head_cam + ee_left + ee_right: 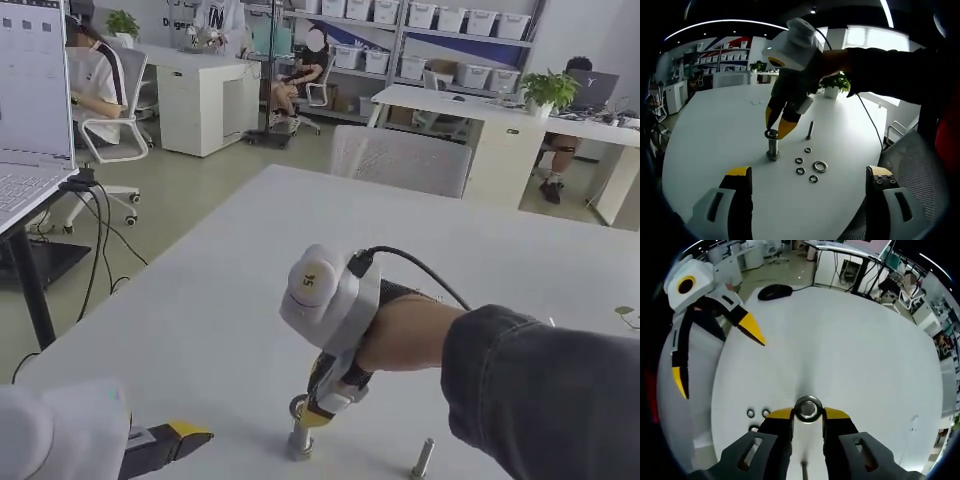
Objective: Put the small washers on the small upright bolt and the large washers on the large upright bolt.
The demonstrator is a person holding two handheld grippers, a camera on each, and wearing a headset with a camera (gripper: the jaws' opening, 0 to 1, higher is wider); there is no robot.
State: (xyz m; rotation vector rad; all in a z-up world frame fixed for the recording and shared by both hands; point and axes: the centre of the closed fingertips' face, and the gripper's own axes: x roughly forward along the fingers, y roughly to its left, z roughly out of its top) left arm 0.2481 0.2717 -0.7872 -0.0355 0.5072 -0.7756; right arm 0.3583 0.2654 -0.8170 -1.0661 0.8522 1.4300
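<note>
The main risk is a misaligned release. The right gripper (808, 416) pinches a large washer (808, 408) by its rim, right at the top of the large bolt (772, 149). Whether the hole is already over the thread tip cannot be told. If the ring is tilted or off-centre when the jaws part, it would probably catch on the first thread and sit cocked. It could also slip off and roll across the smooth bench (200, 300), perhaps over the near edge. A sideways push from the jaw tips could tip the bolt, which appears to stand free on its hex head, and a fall would likely scatter the loose washers beside it. The small bolt (810, 130) stands near it along the same near edge, so a wide sweep of the hand could knock that over too.

The left gripper (808, 172) hovers low by the near edge, jaws spread wide and empty.

The held washer is a bright, flat steel ring with a wide bore. It looks hard and slippery, so the pinch on its rim has little margin. Four small washers (799, 160) and one other large washer (820, 166) lie flat in a loose cluster just beside the large bolt, on its near-edge side.
</note>
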